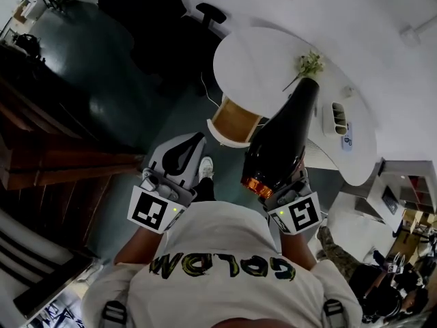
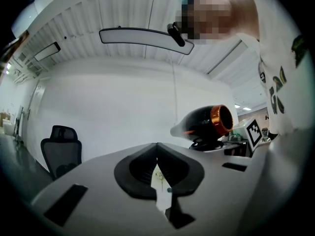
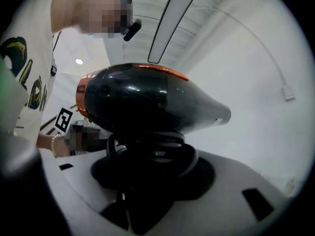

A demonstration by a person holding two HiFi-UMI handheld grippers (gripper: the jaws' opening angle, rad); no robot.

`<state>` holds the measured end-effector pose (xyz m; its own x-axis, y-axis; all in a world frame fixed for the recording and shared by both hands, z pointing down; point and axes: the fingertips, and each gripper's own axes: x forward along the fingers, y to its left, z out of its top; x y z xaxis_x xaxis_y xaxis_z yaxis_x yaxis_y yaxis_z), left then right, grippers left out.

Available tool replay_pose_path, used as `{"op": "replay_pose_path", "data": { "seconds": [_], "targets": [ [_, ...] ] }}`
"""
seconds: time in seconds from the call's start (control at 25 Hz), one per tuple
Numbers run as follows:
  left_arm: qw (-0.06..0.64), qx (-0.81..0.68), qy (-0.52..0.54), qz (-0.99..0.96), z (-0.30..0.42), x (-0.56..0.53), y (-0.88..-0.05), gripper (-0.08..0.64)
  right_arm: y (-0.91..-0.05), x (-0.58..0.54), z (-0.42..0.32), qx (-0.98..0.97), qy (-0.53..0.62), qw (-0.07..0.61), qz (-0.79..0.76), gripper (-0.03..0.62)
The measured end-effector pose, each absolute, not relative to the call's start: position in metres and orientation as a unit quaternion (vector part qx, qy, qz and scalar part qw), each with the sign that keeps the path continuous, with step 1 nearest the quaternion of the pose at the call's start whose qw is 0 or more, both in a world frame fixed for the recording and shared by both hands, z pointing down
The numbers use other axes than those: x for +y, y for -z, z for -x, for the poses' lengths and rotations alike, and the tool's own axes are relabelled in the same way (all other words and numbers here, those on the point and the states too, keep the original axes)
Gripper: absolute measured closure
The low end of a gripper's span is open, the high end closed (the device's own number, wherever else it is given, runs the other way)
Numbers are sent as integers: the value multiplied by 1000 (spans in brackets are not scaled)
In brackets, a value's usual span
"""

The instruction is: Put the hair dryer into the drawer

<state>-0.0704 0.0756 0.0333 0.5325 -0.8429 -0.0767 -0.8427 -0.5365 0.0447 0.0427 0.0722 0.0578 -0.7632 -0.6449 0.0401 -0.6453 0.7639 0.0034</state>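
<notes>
The right gripper (image 3: 152, 163) has its jaws clamped on the cord-wrapped handle of the hair dryer (image 3: 147, 100), which is held in the air. The left gripper (image 2: 157, 167) has its jaws together with nothing between them. Beyond them, on the far right, a round white table (image 1: 252, 60) carries a small plant (image 1: 309, 63). Dark floor (image 1: 102, 80) spreads to the left, and a black office chair (image 2: 61, 146) stands by a white wall (image 2: 123, 102).

The hair dryer (image 3: 147, 100) is glossy black, with a copper-orange ring round its rear end and a pale grey nozzle tip. The left tongs (image 2: 157, 156) and right tongs (image 3: 147, 161) are light grey with black pads. Their marker cubes (image 1: 150, 210) carry black-and-white square patterns. The person's shirt (image 1: 225, 241) is white with yellow-green lettering. The round table (image 1: 252, 60) is white and the floor (image 1: 102, 80) is dark teal.
</notes>
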Motion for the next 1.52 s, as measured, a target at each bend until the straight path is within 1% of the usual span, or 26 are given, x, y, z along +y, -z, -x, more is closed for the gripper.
{"op": "replay_pose_path", "data": {
  "seconds": [0.28,0.52,0.92,1.16,1.52],
  "targets": [
    [11,-468,40,-882,105,19,-35,549,-56,16,-5,-937,-7,19,-348,351],
    [10,-451,42,-892,110,-12,-35,549,-58,-9,1,-932,-12,16,-363,351],
    [24,-436,47,-899,82,-45,-36,549,-67,-35,-21,-932,-26,19,-360,351],
    [44,-430,58,-900,60,-62,-41,548,-74,-50,-39,-936,-30,28,-349,351],
    [76,-410,36,-908,39,-76,-74,546,-110,-56,-53,-945,-57,65,-316,351]
  ]
}}
